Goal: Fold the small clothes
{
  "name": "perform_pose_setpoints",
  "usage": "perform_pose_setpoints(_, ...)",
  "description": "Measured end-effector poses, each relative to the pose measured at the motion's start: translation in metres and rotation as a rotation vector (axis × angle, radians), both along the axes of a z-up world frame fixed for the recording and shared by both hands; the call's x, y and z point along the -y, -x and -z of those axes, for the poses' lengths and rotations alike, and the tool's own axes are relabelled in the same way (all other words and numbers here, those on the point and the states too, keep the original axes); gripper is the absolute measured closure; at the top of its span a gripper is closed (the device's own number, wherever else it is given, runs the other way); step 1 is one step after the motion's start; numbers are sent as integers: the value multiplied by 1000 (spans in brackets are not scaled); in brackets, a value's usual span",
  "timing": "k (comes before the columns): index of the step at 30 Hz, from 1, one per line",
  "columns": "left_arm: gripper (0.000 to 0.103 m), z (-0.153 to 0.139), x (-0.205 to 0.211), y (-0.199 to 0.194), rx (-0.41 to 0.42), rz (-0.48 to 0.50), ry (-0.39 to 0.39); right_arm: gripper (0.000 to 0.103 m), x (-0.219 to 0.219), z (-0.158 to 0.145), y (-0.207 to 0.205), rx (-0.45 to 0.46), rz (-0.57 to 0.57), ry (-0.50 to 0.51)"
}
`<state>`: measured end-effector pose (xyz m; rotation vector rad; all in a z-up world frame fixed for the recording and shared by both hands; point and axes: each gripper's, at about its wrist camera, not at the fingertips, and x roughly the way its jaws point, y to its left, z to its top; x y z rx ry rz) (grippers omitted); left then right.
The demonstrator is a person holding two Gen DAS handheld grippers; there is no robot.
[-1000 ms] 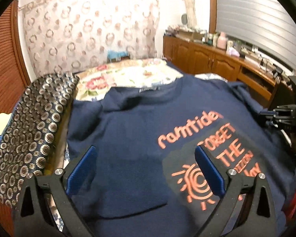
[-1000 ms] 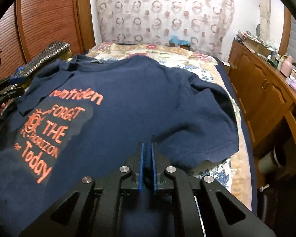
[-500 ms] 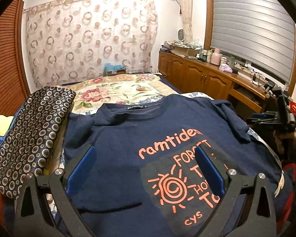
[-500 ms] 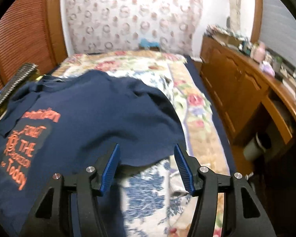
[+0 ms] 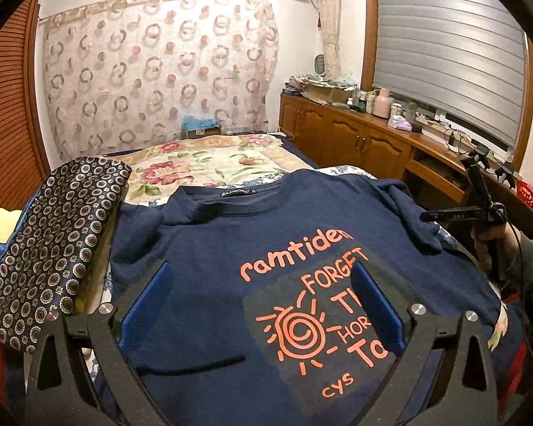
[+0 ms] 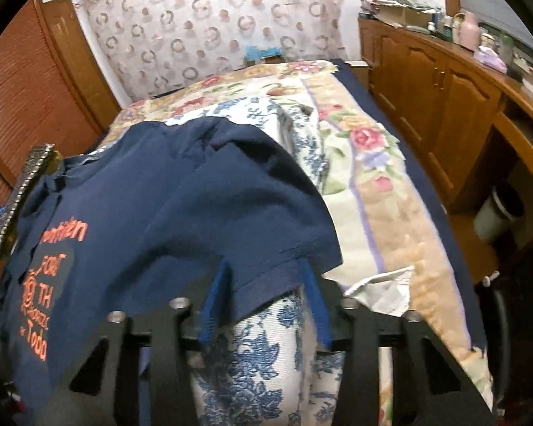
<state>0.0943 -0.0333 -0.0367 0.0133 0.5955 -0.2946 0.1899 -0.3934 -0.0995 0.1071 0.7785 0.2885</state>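
The navy T-shirt [image 5: 231, 248] lies print-up across the bed [image 5: 202, 163], filling the frame's centre. The right hand-held gripper [image 6: 263, 277] has just been narrowing, its jaws half-open with the sleeve hem [image 6: 266, 280] between them, not visibly clamped. The left hand-held gripper [image 5: 259, 284] hovers wide open, empty.

The T-shirt [image 5: 209, 269] is matt navy knit cloth, soft and faintly ribbed at the collar, its orange print flat and slightly rubbery. The bedspread [image 6: 369, 163] is printed woven cloth, matt, with a floral pattern. The patterned cloth [image 5: 53, 248] at the left has a silky sheen. The left gripper [image 5: 263, 301] and right gripper [image 6: 264, 294] are matt black plastic with blue textured pads and shiny metal screws. The cabinets [image 5: 355, 142] are glossy varnished wood. The curtain [image 5: 152, 78] is thin, sheer fabric.
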Motion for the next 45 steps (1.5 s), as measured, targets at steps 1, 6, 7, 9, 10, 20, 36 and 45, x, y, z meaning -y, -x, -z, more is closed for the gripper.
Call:
perform_pose_setpoints(1, 2, 0, 0, 0, -1, -1, 1, 73, -1, 0, 0, 11, 2, 22)
perform_pose_setpoints(6, 2, 2, -4, 0, -5, -8, 8, 97, 9, -19, 3, 61, 24, 149)
perform_pose_setpoints(7, 2, 2, -5, 0, -6, -10, 11, 98, 6, -20, 5, 68, 24, 166)
perform_pose_setpoints(9, 2, 3, -7, 1, -8, -14, 12, 99, -3, -30, 16, 99, 21, 203)
perform_pose_setpoints(10, 2, 4, -8, 1, -9, -16, 12, 99, -7, -35, 19, 114, 20, 209)
perform_pose_setpoints(20, 2, 8, -15, 2, -21, -33, 23, 99, -38, -67, 40, 252, -52, 207)
perform_pose_setpoints(36, 2, 10, -25, 5, -32, -51, 35, 61, -125, -92, 54, 329, -276, 139)
perform_pose_setpoints(45, 2, 14, -24, 3, -42, -49, 42, 60, -100, -49, 42, 197, -191, 181)
